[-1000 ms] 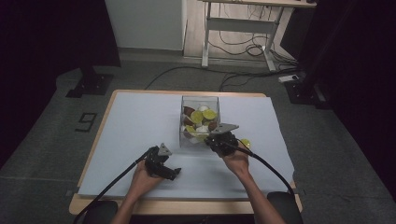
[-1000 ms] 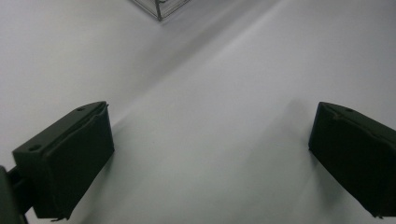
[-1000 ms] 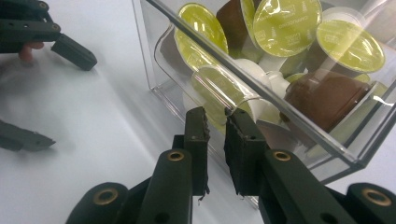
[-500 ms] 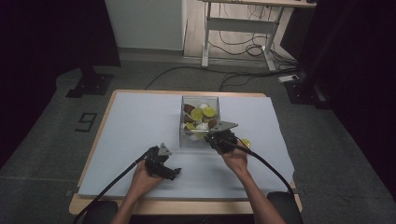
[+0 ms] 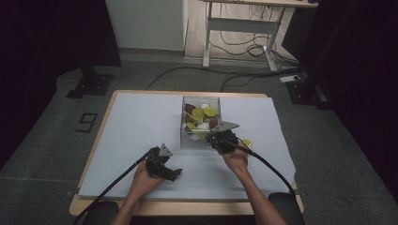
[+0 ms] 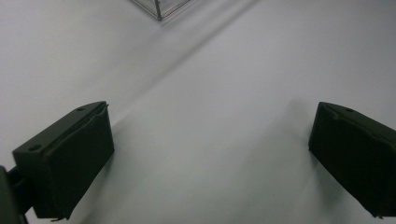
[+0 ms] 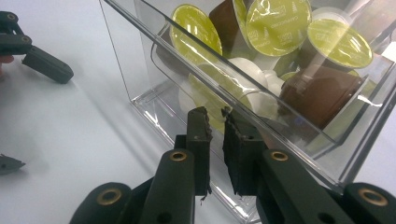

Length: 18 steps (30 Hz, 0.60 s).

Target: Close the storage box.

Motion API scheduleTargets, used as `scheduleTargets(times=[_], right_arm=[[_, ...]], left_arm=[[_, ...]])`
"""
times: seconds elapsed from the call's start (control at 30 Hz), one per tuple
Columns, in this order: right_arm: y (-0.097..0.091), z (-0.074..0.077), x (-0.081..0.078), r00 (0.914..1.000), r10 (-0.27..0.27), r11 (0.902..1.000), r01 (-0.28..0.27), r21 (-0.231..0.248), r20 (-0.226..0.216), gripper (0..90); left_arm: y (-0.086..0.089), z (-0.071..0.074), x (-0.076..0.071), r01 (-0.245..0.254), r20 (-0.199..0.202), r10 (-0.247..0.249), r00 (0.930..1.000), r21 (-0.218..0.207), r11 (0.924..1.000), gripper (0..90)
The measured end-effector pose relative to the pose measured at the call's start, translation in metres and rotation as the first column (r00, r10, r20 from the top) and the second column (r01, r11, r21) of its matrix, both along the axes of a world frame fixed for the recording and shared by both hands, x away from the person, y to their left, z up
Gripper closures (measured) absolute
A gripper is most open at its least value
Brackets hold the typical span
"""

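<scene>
A clear plastic box point(image 5: 197, 141) stands mid-table, holding several capsules point(image 5: 202, 112) with yellow-green lids, brown and white ones among them. My right gripper point(image 5: 217, 137) is at the box's near right corner. In the right gripper view its jaws point(image 7: 215, 119) stand pinched together on the box's near wall point(image 7: 140, 60), with the capsules point(image 7: 280, 23) just behind it. My left gripper point(image 5: 172, 172) rests open low over the white sheet, left of the box. Nothing lies between its jaws point(image 6: 210, 158), and a corner of the box point(image 6: 159, 9) shows ahead.
A white sheet point(image 5: 141, 122) covers the wooden table. One yellow-lidded capsule point(image 5: 246, 143) lies loose on the sheet just right of my right hand. Cables trail from both grippers toward the near edge. The other gripper's finger point(image 7: 46, 65) shows at far left of the right gripper view.
</scene>
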State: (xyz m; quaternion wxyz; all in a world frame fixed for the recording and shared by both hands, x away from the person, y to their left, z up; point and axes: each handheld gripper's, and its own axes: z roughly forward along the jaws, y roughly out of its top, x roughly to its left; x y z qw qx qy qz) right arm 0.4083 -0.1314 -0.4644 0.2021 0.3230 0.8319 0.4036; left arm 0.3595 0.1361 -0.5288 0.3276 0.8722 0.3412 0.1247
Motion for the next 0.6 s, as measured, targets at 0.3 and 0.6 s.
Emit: scheduleTargets(times=[0.3,0.6], right_arm=[[0.0011,-0.0031,-0.0003,0.9996,-0.028,0.9995,0.028,0.014,0.009,80.2],[0.0004,-0.0026,-0.0001,0.9997,-0.023,0.9996,0.023,0.017,0.0,79.6]], left_arm=[[0.0,0.0,0.0,0.0,0.0,0.0,1.0,0.0,1.0,0.0],[0.0,-0.0001,0.0,0.0,0.0,0.0,1.0,0.0,1.0,0.0]])
